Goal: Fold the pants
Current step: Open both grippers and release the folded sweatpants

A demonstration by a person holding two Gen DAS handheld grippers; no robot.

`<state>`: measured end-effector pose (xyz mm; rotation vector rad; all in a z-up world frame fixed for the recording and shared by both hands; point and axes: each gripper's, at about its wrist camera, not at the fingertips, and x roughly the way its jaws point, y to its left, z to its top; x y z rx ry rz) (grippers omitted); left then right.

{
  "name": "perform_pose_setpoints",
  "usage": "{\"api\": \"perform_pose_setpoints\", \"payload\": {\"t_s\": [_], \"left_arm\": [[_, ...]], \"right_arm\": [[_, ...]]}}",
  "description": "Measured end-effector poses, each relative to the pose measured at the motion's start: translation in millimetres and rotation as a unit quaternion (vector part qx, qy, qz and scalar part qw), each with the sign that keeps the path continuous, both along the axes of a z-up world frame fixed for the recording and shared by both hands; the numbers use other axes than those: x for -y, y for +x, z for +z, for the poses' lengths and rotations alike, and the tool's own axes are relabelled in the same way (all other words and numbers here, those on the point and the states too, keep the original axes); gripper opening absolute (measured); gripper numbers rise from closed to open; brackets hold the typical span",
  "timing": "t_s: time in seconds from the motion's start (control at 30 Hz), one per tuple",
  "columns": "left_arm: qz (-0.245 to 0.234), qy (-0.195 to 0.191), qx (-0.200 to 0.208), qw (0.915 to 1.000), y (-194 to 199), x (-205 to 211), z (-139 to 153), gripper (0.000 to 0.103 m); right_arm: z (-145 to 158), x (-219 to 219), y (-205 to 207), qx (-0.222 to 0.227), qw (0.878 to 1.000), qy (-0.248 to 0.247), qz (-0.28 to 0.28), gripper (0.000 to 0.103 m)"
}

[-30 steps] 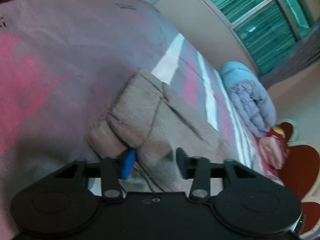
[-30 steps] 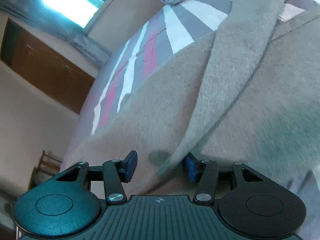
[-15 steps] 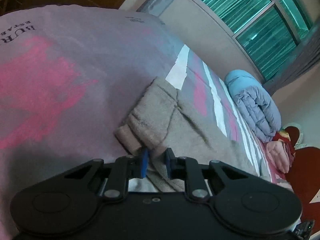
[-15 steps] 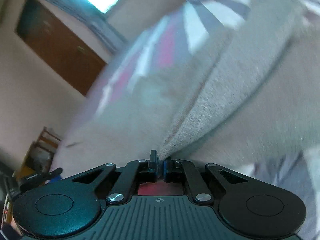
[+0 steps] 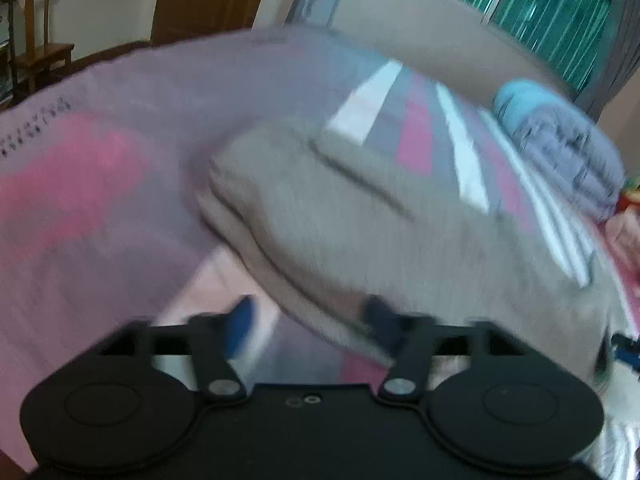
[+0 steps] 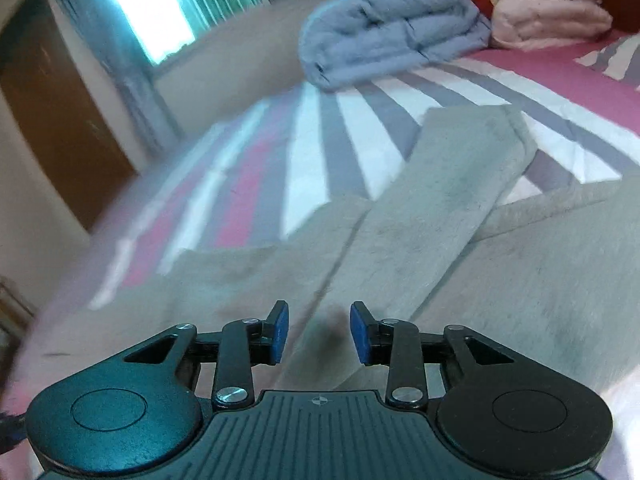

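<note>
I am holding two hand-held grippers over a bed, both pointing down and forward at a pair of grey-brown fleece pants (image 6: 432, 216) that are lying on the bedspread (image 6: 320, 140).

Through the left wrist camera, blurred by motion, my left gripper (image 5: 310, 320) is standing with its fingers wide apart; they have just been opening. The near edge of the folded pants (image 5: 360, 220) is lying in the gap between the fingers, and no pad is pressing on it. The pants are showing here as a thick, layered bundle, sitting in the middle of the bed, with pale lilac and pink bedspread (image 5: 120, 160) to the left and grey, white and pink stripes on the far side.

Through the right wrist camera, my right gripper (image 6: 319, 332) is sitting partly apart, its blue pads (image 6: 280, 330) just above the fabric with a clear gap between them; these jaws have also just been opening, and nothing is clamped. One leg of the pants is running diagonally away to the far right, lying over a wider layer.

At the far end of the bed a rolled blue-grey duvet (image 6: 388, 28) is resting beside a pink folded blanket (image 6: 548, 20). A window with green blinds (image 6: 160, 4) is glowing on the far left.
</note>
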<state>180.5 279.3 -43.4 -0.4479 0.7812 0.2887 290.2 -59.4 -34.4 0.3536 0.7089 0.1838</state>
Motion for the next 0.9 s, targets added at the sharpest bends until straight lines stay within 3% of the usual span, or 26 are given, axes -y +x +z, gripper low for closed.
{"api": "perform_pose_setpoints", "payload": {"t_s": [0.1,0.13,0.2,0.33,0.4,0.5,0.57,0.63,0.7,0.77,0.8,0.87,0.9], "left_arm": [[0.000,0.029,-0.006,0.9996,-4,11,-17,0.079],[0.001,0.030,-0.002,0.9995,-6,10,-20,0.080],[0.000,0.027,0.003,0.9996,-12,8,-22,0.080],[-0.004,0.029,0.004,0.9996,-13,9,-23,0.080],[-0.004,0.032,0.003,0.9995,-12,9,-22,0.080],[-0.002,0.035,0.002,0.9994,-10,11,-21,0.080],[-0.002,0.036,0.003,0.9994,-9,12,-22,0.080],[-0.001,0.037,0.002,0.9993,-9,12,-22,0.080],[-0.001,0.036,0.001,0.9994,-8,12,-22,0.080],[-0.002,0.034,-0.001,0.9994,-7,11,-21,0.080],[-0.002,0.032,-0.002,0.9995,-7,10,-21,0.081],[-0.005,0.031,-0.004,0.9995,-5,9,-21,0.081],[-0.006,0.030,-0.004,0.9995,-6,9,-21,0.081]], "right_arm": [[-10,-2,18,-0.040,0.997,-0.062,-0.004,0.042],[-13,-4,22,-0.044,0.996,-0.076,0.001,0.038],[-16,6,15,-0.037,0.997,-0.066,0.020,0.002],[-24,57,-38,-0.031,0.999,-0.001,-0.006,0.002],[-42,72,-57,-0.056,0.998,0.010,-0.004,0.002],[-40,88,-74,-0.033,0.999,0.006,-0.028,0.003],[-27,95,-74,0.005,0.999,0.008,-0.038,0.019],[-15,93,-64,0.034,0.999,-0.011,-0.040,0.074],[-6,85,-47,0.060,0.997,-0.040,-0.028,0.076],[-7,73,-25,0.047,0.996,-0.077,-0.005,0.057],[-11,68,-13,0.036,0.994,-0.102,0.007,0.029],[-19,68,0,0.017,0.990,-0.139,0.012,0.020],[-21,75,-1,0.017,0.989,-0.146,0.012,0.010]]}}
